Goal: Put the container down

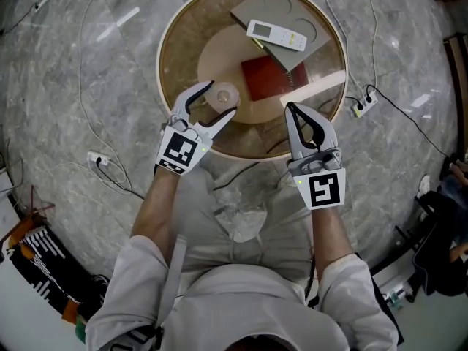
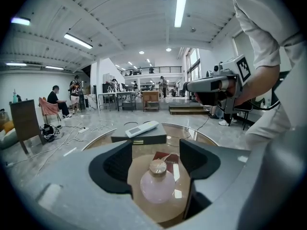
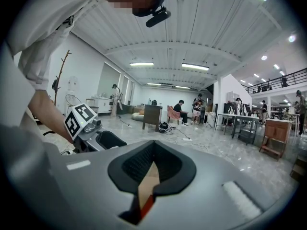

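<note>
L gripper (image 1: 221, 99) hangs over the near edge of the round table (image 1: 175, 28), jaws spread wide, gripping nothing. The container (image 2: 157, 186), a small pinkish bottle w/ tan cap, stands upright on the tabletop btwn those jaws, pads clear of it. Just right lies a red booklet (image 1: 267, 75). R gripper (image 1: 291, 108) is clenched tight, empty.

Container (image 1: 225, 93) on the round table (image 1: 175, 39), book (image 1: 265, 77) just right, remote (image 1: 276, 35) on box (image 1: 272, 3) behind.
</note>
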{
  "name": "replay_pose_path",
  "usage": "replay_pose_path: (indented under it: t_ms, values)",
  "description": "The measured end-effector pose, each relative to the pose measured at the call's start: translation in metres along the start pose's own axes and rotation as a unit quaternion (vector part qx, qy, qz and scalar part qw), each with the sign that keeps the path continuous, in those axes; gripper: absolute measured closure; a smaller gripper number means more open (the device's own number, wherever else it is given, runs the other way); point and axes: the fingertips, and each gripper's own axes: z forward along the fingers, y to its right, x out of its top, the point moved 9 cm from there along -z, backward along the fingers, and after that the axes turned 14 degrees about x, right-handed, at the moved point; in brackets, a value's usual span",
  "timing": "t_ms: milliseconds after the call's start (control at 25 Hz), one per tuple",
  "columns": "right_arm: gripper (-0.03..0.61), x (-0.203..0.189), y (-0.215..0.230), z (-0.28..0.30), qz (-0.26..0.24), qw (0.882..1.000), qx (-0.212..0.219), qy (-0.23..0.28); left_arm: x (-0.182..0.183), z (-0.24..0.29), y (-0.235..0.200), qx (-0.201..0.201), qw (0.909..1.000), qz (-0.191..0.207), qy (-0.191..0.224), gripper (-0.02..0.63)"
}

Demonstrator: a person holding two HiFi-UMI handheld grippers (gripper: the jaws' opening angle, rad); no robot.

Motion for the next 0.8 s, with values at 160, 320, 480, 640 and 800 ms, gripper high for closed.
replay_pose_path:
  t_ms: [160, 320, 480, 640, 800]
  values:
    - [0.574, 0.023, -0.007, -0.004, -0.001, 1.0, 0.004, 0.001, 0.021, -0.023, -0.008, 0.008, 1.0, -0.004, 0.003, 0.304]
    - [0.574, 0.046, -0.014, -0.008, -0.004, 1.0, 0.007, 0.003, 0.043, -0.047, -0.014, 0.017, 0.9998, -0.005, 0.011, 0.375]
    - [0.574, 0.071, -0.023, -0.016, -0.006, 1.0, 0.006, 0.007, 0.069, -0.077, -0.02, 0.026, 0.9993, -0.01, 0.025, 0.593]
    - [0.574, 0.092, -0.033, -0.024, -0.008, 1.0, 0.006, 0.007, 0.099, -0.108, -0.026, 0.031, 0.9986, -0.008, 0.041, 0.611]
    - [0.574, 0.116, -0.043, -0.034, -0.007, 1.0, 0.003, 0.008, 0.127, -0.137, -0.034, 0.043, 0.9978, -0.013, 0.049, 0.609]
